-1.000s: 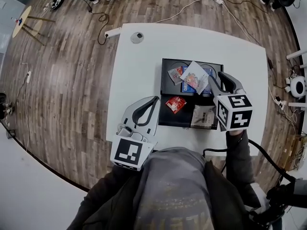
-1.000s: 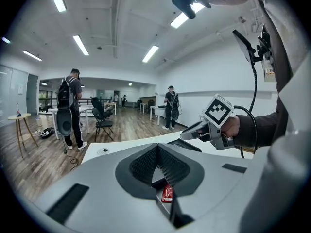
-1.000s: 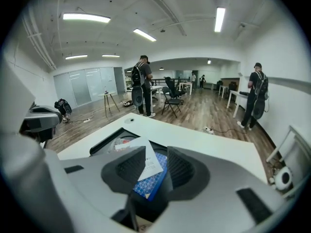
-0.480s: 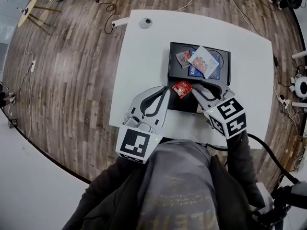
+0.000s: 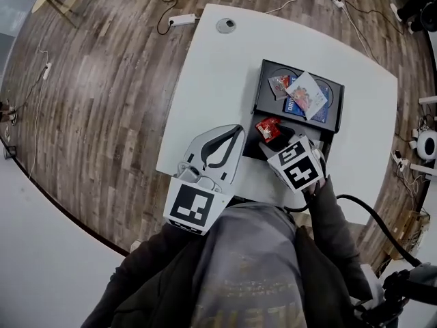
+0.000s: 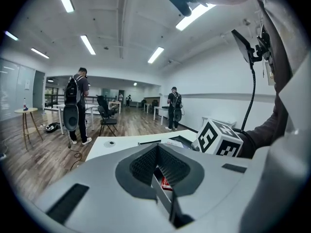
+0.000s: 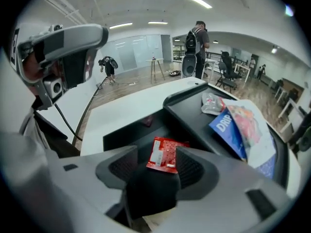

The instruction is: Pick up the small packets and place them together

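Right gripper (image 7: pixel 156 171) hovering over black tray (image 7: pixel 131 132), tilting steeply down. Jaws standing wide apart, having just been opening, clamping nothing. Red packet (image 7: pixel 164 154) lying flat on tray, in line with gap between jaws, pads not pressing it. Other packets (image 7: pixel 240 123) piling farther ahead, right of jaws. Left gripper (image 6: pixel 163 178) waiting, jaws together, empty. Red packet looking light, thin, crinkly, probably slippery foil, likely sliding if nudged. Pinching near short edge seeming best.

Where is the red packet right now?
Head view, right of centre: the red packet lies loose on the black tray's near section, between the jaws of the right gripper, which have just been opening; the blue packet lies farther back.
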`<state>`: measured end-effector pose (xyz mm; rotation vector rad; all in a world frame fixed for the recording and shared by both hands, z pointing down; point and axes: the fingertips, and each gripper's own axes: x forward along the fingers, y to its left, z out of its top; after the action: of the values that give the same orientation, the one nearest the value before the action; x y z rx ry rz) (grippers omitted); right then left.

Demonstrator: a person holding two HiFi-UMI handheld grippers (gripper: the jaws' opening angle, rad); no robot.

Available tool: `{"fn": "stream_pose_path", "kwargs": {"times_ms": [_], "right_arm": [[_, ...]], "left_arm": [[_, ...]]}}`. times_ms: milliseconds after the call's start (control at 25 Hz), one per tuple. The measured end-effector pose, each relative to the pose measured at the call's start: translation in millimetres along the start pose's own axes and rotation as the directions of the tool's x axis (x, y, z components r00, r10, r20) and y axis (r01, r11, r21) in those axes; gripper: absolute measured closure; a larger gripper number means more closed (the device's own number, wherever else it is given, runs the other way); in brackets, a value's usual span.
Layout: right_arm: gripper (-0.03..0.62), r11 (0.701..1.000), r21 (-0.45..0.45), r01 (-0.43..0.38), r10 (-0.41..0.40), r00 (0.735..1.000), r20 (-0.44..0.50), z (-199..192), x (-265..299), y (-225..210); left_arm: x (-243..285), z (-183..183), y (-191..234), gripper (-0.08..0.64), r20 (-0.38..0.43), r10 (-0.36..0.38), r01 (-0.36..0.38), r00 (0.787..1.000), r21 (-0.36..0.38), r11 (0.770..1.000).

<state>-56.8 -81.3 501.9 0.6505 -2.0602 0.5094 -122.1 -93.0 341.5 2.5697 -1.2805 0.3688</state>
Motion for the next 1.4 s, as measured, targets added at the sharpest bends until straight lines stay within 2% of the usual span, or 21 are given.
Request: {"fn": "stream_pose_path", "kwargs": {"times_ms": [280,640,720,840,960,1160,1280,1400], "right_arm": [[0.362,0.998,-0.021,0.062,-0.063,0.995,-0.078,-7,22,-11],[0.496,0.998,-0.029,0.059,-0.061,0.997,-0.047,-4,18,-10],[0.555,0.997,-0.032,0.069,-0.069,0.997,-0.023,-2,12,-10],[0.557,0.998,-0.035,0.061,-0.06,0.998,0.024,4,-1,-5],[0.557,1.0,-0.022,0.014,-0.013,0.997,0.075,12,-19,5],[0.557,0.998,-0.048,-0.033,0.041,0.983,0.179,31,-60,21],[0.557,0.998,-0.065,-0.019,0.035,0.969,0.243,46,-86,22],[0.557,0.997,-0.072,0.032,-0.01,0.958,0.288,61,-100,9]], "left_arm": [[2,-5,21,0.56,-0.019,0.011,-0.012,1.0,-0.031,0.999],[7,-5,19,0.56,-0.022,-0.003,0.003,1.0,-0.016,1.0],[6,-3,14,0.56,-0.018,-0.003,0.003,1.0,-0.003,1.0],[1,2,4,0.56,-0.014,-0.004,0.004,1.0,0.009,1.0],[-2,6,-7,0.56,-0.005,-0.004,0.004,1.0,0.027,1.0],[-4,11,-20,0.56,0.018,0.01,-0.011,1.0,0.052,0.999],[-7,16,-25,0.56,0.024,0.008,-0.009,1.0,0.053,0.999],[-6,19,-25,0.56,0.033,0.007,-0.009,0.999,0.058,0.998]]}}
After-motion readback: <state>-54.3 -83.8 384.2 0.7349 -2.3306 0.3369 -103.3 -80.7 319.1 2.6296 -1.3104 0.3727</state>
